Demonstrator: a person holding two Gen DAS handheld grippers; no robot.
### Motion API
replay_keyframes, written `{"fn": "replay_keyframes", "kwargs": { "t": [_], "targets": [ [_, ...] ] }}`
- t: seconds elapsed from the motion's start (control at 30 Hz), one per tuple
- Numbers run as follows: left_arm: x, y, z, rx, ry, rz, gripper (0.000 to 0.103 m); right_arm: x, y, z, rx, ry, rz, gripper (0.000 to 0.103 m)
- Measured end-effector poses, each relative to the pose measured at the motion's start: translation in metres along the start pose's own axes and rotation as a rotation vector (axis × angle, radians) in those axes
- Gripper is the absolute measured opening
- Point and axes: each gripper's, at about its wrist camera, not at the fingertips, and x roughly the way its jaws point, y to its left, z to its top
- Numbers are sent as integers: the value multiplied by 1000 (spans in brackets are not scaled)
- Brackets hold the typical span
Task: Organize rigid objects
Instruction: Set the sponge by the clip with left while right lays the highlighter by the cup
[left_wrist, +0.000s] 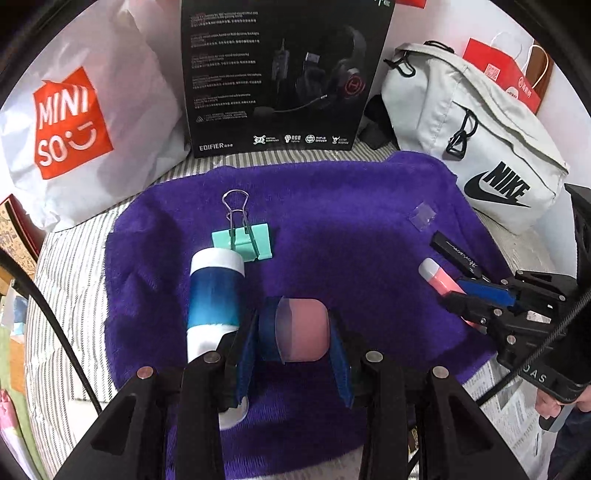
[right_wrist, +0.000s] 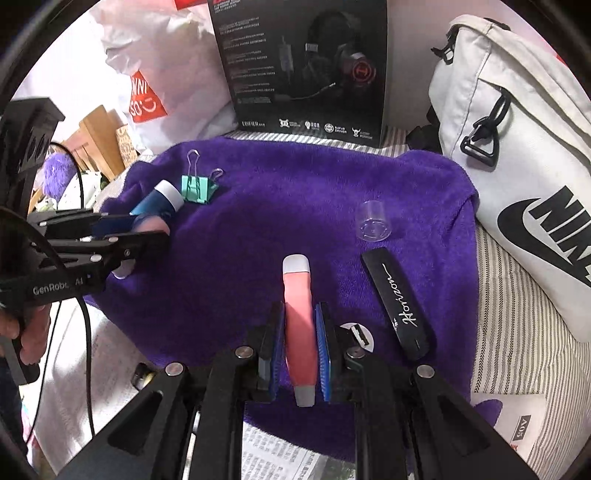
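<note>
Both claws loaded over the purple towel (left_wrist: 332, 206). Left claw (left_wrist: 295, 332) clamped on a pink cap (left_wrist: 303, 328), just right of the blue tube (left_wrist: 214, 295) and near the mint clip (left_wrist: 243, 242). Right claw (right_wrist: 301, 347) clamped across a pink stick (right_wrist: 297, 306), long axis running straight out between the pads, with the black Horizon bar (right_wrist: 397, 299) lying nearly parallel just to its right. Clear cup (right_wrist: 373, 221) farther ahead.
</note>
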Motion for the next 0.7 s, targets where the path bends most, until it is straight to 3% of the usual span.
{"fn": "replay_keyframes", "kwargs": {
  "t": [0.7],
  "targets": [
    [28,-1,13,67,32,34,35,10,14,1,-109,37,7,17]
  ]
}}
